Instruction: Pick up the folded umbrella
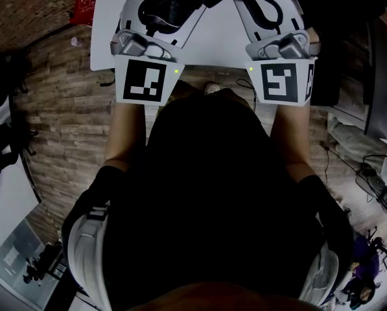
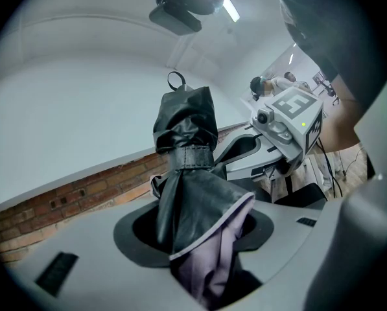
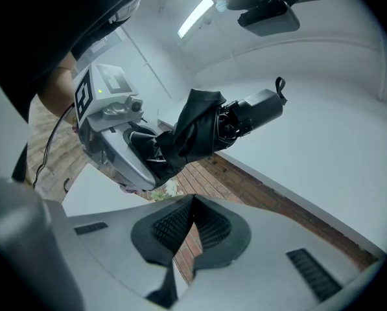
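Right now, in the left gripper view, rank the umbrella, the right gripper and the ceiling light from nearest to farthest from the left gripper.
1. umbrella, between its jaws.
2. right gripper, just beyond, to the right.
3. ceiling light, far off at the top.

White table [image 1: 212,41], seemingly on wood floor [image 1: 63,122]

The folded umbrella [image 2: 183,173] was black, its fabric bunched and cinched by a strap round the middle, with a pale lilac lining showing at one edge. It was clamped between the jaws of the left gripper [image 2: 196,235], its looped handle end pointing away from them.
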The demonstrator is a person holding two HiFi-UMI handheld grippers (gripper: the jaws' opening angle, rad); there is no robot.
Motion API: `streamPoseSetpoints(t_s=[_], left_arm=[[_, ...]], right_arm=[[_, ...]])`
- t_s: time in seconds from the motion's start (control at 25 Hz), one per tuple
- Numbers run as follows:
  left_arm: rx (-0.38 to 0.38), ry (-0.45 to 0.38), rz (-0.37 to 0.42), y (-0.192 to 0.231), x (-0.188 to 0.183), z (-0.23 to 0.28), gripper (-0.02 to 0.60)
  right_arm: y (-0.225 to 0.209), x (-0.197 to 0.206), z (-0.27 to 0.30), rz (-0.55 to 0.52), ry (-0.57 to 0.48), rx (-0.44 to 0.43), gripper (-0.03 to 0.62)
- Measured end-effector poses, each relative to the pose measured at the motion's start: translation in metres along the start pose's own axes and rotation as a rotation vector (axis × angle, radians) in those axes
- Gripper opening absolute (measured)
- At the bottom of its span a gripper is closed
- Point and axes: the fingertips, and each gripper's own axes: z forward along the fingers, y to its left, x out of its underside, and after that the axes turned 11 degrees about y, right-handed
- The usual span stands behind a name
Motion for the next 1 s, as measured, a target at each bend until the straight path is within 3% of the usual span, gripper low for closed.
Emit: streamPoseSetpoints(t_s=[0.32,1.0], left_arm=[[0.004,0.0,-0.007,0.0,-0.001,0.004,0.225],[0.007,0.011,-0.016,0.002,0.007,0.005,0.226]], right_arm=[[-0.001,0.012,0.002,-0.038,0.057,0.015,0.028],[0.001,0.013,0.007,-0.028,0.064,0.01,0.028]])
